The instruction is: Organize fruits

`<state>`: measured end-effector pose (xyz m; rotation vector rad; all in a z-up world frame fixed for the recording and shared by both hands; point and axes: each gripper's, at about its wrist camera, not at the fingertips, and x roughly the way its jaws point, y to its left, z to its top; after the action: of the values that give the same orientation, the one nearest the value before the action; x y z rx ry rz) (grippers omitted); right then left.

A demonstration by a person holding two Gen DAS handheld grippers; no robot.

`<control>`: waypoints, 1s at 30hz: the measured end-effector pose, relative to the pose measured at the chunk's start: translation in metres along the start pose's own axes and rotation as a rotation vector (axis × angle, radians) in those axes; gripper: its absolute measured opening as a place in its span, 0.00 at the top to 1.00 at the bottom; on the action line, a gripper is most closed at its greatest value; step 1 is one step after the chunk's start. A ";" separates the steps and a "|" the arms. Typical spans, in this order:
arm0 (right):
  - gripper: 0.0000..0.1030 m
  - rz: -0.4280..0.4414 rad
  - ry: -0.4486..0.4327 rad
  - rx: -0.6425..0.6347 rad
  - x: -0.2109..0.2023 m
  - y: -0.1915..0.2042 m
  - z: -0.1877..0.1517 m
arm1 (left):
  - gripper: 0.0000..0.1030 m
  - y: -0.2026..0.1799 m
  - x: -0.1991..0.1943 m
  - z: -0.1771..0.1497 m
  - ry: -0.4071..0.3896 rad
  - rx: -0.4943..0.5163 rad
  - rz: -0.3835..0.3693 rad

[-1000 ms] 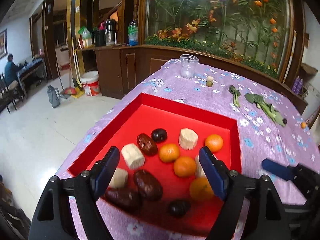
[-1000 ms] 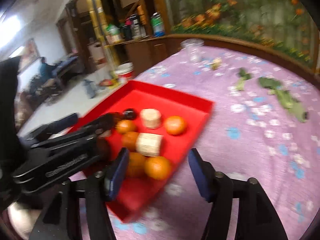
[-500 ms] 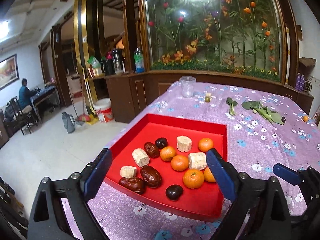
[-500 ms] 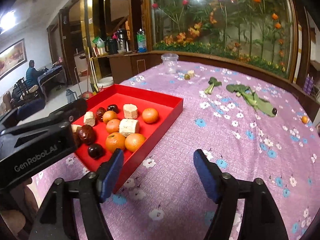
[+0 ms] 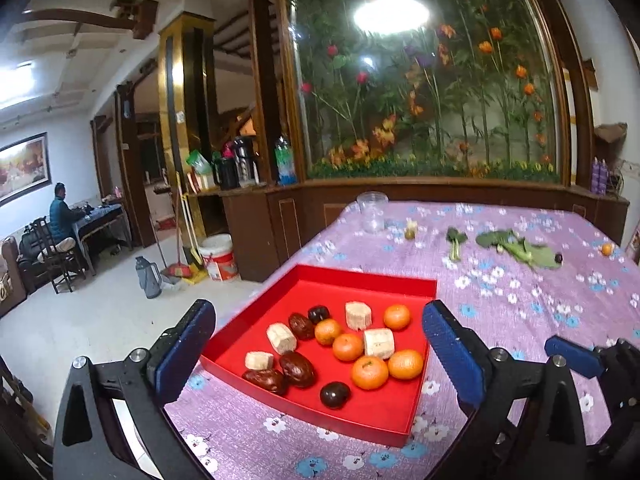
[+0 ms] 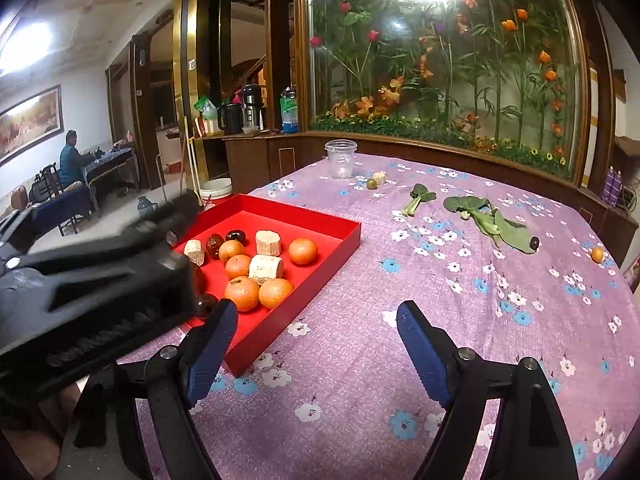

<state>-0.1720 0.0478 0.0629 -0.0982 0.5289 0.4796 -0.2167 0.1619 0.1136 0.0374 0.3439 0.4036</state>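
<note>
A red tray (image 5: 362,276) (image 6: 320,216) on the purple flowered cloth holds several oranges (image 5: 370,372), brown dates (image 5: 297,368), dark plums (image 5: 335,395) and pale cut chunks (image 5: 379,343). My left gripper (image 5: 317,312) hovers over the tray's near side, its jaws opening with nothing gripped. My right gripper (image 6: 316,312) hangs above bare cloth right of the tray, jaws also opening and empty. Loose at the far right lie a small orange (image 6: 597,255) and a dark plum (image 6: 534,243). A green fruit (image 6: 372,184) and a pale chunk (image 6: 379,177) sit near the cup.
A clear plastic cup (image 6: 341,159) stands at the table's far edge. Green leaves (image 6: 492,220) and a small bok choy (image 6: 416,196) lie on the cloth. The left gripper's body (image 6: 100,280) fills the right wrist view's left side. A person sits far off at a desk (image 5: 60,216).
Both grippers have drawn back and risen from the tray, so it looks smaller and more table shows. Both pairs of jaws have spread wider.
</note>
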 end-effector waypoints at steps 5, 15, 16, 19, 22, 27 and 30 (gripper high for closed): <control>0.15 0.005 -0.002 -0.006 -0.002 0.004 -0.001 | 0.00 0.008 -0.005 -0.003 -0.008 -0.024 0.062; 0.10 0.010 0.011 -0.031 0.000 0.015 -0.003 | 0.00 0.019 0.005 -0.009 0.070 -0.047 0.046; 0.10 0.011 0.013 -0.034 0.000 0.016 -0.004 | 0.00 0.020 0.006 -0.010 0.079 -0.052 0.037; 0.10 0.013 0.016 -0.038 0.002 0.018 -0.004 | 0.00 0.021 0.012 -0.012 0.111 -0.060 0.007; 0.10 0.015 0.020 -0.042 0.003 0.020 -0.005 | 0.00 0.021 0.020 -0.016 0.151 -0.067 -0.009; 0.10 0.023 0.034 -0.046 0.008 0.023 -0.005 | 0.00 0.027 0.033 -0.018 0.198 -0.107 -0.041; 0.10 0.032 0.046 -0.049 0.012 0.025 -0.003 | 0.00 0.035 0.040 -0.018 0.217 -0.127 -0.040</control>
<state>-0.1756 0.0739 0.0550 -0.1485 0.5645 0.5224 -0.2010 0.2089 0.0877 -0.1383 0.5310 0.3896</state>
